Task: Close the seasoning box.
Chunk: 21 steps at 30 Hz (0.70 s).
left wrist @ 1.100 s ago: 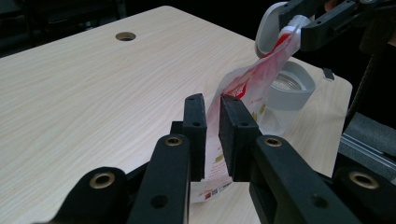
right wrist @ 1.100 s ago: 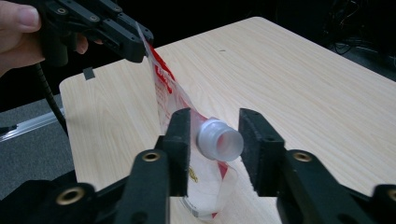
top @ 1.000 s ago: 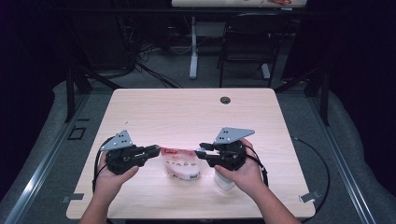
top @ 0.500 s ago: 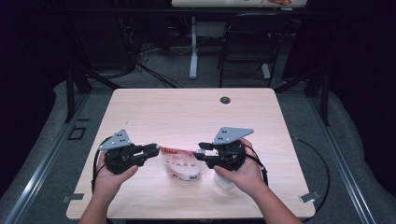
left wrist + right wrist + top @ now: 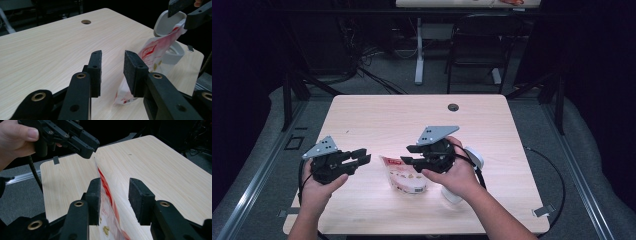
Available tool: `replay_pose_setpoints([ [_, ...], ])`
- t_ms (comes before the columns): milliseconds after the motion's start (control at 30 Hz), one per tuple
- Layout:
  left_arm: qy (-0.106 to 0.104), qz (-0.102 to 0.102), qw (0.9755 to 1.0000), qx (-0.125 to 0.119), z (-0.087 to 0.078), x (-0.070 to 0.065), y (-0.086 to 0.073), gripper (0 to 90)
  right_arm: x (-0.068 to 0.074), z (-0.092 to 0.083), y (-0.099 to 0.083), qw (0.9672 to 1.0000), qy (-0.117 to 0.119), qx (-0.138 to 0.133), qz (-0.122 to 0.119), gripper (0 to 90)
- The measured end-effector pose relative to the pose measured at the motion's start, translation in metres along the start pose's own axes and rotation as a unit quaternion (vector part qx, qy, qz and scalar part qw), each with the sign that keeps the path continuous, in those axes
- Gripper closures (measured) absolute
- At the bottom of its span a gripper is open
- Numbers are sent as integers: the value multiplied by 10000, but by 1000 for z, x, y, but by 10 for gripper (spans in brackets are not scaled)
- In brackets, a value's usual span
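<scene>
A red-and-white snack bag (image 5: 404,177) stands slanted on the table (image 5: 387,120) between my hands. My right gripper (image 5: 408,154) is above it. In the right gripper view the bag's top edge (image 5: 107,192) runs between the jaws of that gripper (image 5: 115,183), along the left-hand pad. The other pad stands clear of it; these jaws have opened a little. My left gripper (image 5: 362,156) sits to the bag's left. Its jaws (image 5: 112,65) have just been opening, with nothing between them. The bag (image 5: 152,52) lies beyond its right-hand jaw.
A white round container (image 5: 472,157) sits under my right hand, also seen behind the bag (image 5: 167,22). A cable hole (image 5: 453,107) marks the table's far side. Dark floor, a chair and table legs lie beyond the far edge.
My left gripper has let go of the bag's end and drawn away to the left. My right gripper has moved left and up, and the bag now slants beneath it.
</scene>
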<state>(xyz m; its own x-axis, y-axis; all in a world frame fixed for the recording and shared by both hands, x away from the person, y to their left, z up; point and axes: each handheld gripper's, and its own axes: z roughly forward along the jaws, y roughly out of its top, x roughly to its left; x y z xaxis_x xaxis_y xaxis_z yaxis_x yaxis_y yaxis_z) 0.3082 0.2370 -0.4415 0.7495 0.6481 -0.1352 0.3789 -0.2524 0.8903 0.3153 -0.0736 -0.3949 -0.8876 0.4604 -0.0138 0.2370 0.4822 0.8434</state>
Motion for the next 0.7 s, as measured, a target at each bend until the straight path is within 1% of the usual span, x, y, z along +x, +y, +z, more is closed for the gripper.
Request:
replay_pose_setpoints([
  [133, 46, -37, 10000, 10, -1, 3, -2, 673, 2, 6, 4, 9999, 62, 74, -45, 626],
  [167, 65, -48, 10000, 4, -2, 5, -2, 672, 2, 11, 6, 9999, 96, 115, -51, 629],
  [267, 50, -81, 10000, -23, -2, 6, -3, 672, 4, 18, 9, 9996, 106, 241, -109, 638],
  [367, 45, -92, 9999, -24, -2, 6, -3, 672, 5, 22, 12, 9994, 134, 304, -137, 655],
  [433, 31, -84, 10000, -15, -2, 6, -3, 672, 8, 28, 16, 9988, 147, 407, -215, 672],
  [533, 27, -97, 9999, -10, -2, 6, -3, 673, 9, 35, 18, 9984, 221, 483, -182, 681],
  [600, 20, -99, 9999, -11, -2, 6, -3, 673, 9, 38, 19, 9979, 202, 587, -190, 687],
  [700, 12, -102, 9999, -12, -2, 7, -3, 674, 9, 43, 19, 9974, 203, 661, -209, 689],
])
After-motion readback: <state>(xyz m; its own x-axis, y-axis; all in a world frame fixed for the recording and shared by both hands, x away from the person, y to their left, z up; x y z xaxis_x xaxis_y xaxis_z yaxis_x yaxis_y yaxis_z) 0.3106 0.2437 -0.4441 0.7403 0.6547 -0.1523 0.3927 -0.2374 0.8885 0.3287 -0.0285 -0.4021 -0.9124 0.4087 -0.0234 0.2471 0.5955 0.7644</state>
